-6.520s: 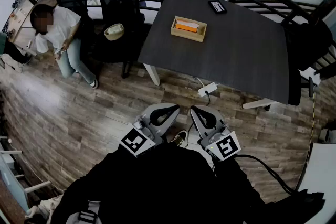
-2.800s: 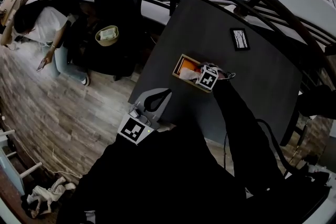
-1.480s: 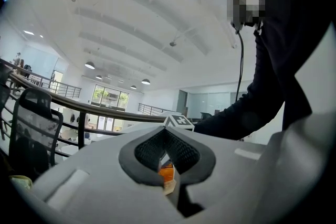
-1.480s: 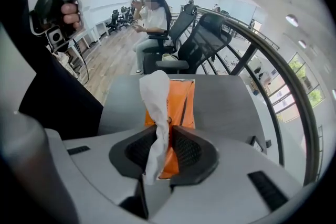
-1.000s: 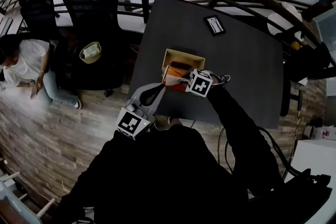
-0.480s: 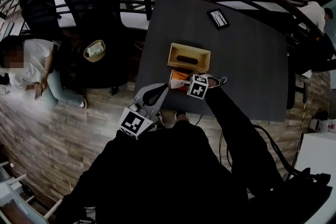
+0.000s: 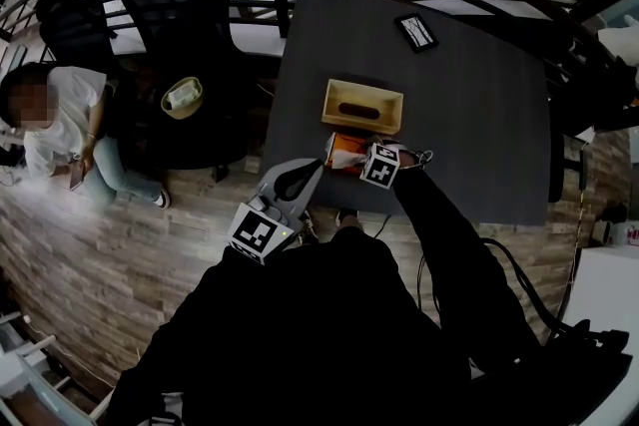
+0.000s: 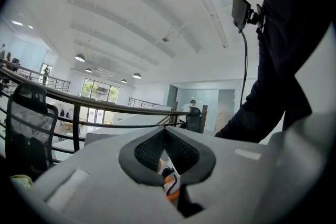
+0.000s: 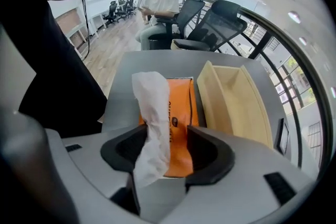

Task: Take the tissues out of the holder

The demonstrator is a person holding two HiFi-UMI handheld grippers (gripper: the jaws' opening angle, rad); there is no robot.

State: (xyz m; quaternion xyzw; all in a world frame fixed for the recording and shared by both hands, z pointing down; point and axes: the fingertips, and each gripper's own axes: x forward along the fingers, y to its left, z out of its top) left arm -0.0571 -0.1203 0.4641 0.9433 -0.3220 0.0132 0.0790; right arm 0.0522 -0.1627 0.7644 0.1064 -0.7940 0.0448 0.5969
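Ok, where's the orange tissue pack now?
Head view, centre: the pack sits on the table beside the wooden holder, nearer the person, by the right gripper, whose opening jaws straddle its tissue.

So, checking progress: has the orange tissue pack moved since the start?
Yes. The tissue pack has left the wooden holder and lies on the table beside it, nearer the person.
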